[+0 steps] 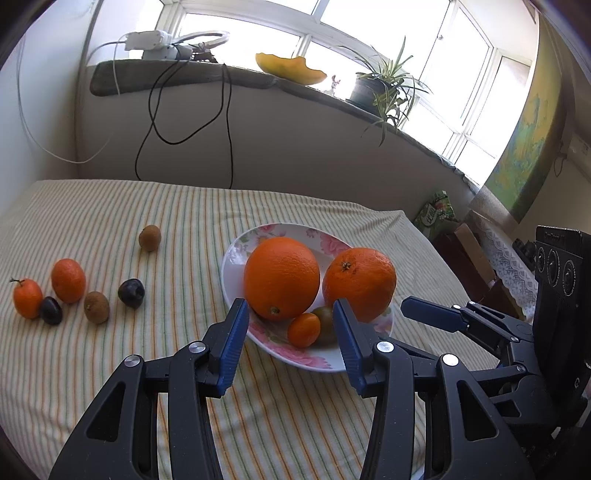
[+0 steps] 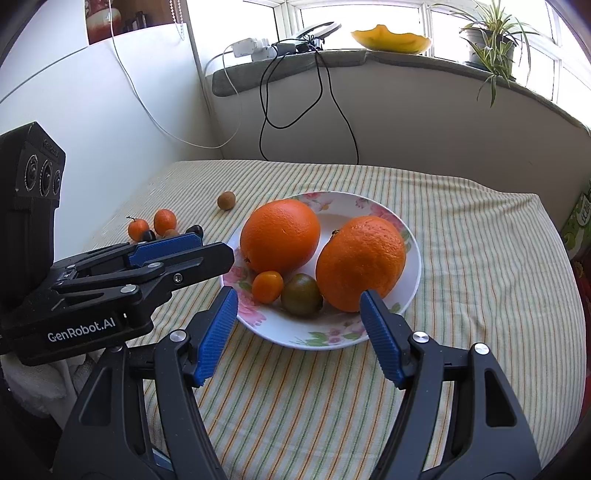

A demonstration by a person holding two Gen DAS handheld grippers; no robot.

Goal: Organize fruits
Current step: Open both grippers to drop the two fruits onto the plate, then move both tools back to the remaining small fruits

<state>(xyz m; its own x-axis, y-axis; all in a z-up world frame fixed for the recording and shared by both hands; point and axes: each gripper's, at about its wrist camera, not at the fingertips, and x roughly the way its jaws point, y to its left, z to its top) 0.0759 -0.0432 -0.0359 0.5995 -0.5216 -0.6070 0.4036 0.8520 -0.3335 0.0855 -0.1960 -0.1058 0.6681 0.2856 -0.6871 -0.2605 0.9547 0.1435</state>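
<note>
Left of the plate (image 1: 236, 258), 7 loose fruits (image 1: 68, 280) lie unobstructed.

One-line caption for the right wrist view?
Open right gripper faces floral plate holding two oranges, a kumquat and a green tomato.

Bright daylight pours through a wide window (image 1: 369, 33) above a grey sill (image 2: 424, 62) and white wall (image 2: 92, 110).
</note>
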